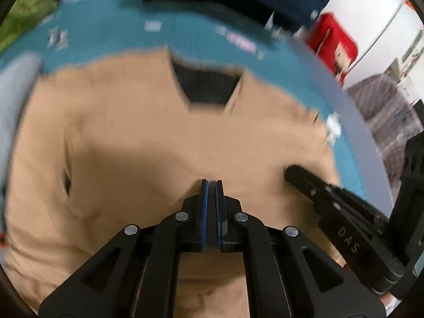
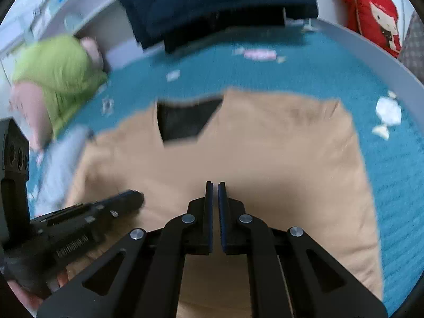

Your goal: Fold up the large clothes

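Both views were smeared by motion. In the left wrist view, a grey-blue cloth (image 1: 16,100) filled the left edge, and the tan garment (image 1: 148,143) lay spread across the teal patterned cover (image 1: 111,34), its dark V-neck opening (image 1: 208,86) toward the top centre. The left gripper (image 1: 211,185) sat bottom centre with its blue pads together over the tan fabric; whether any cloth was pinched between them could not be told. At lower right the right gripper (image 1: 291,173) reached in from the side, its tip on or just above the garment. Only this view showed the grey rug (image 1: 384,100) at the right edge.

The right wrist view alone showed a green garment (image 2: 61,71) at upper left and a dark navy item (image 2: 212,2) at the top. The left gripper (image 2: 137,197) entered from lower left. The garment (image 2: 265,145) filled the centre, neck (image 2: 185,122) left of middle. The right gripper (image 2: 215,185) had its pads nearly together with a thin gap, nothing visibly caught. A red cushion (image 2: 371,13) sat at upper right.
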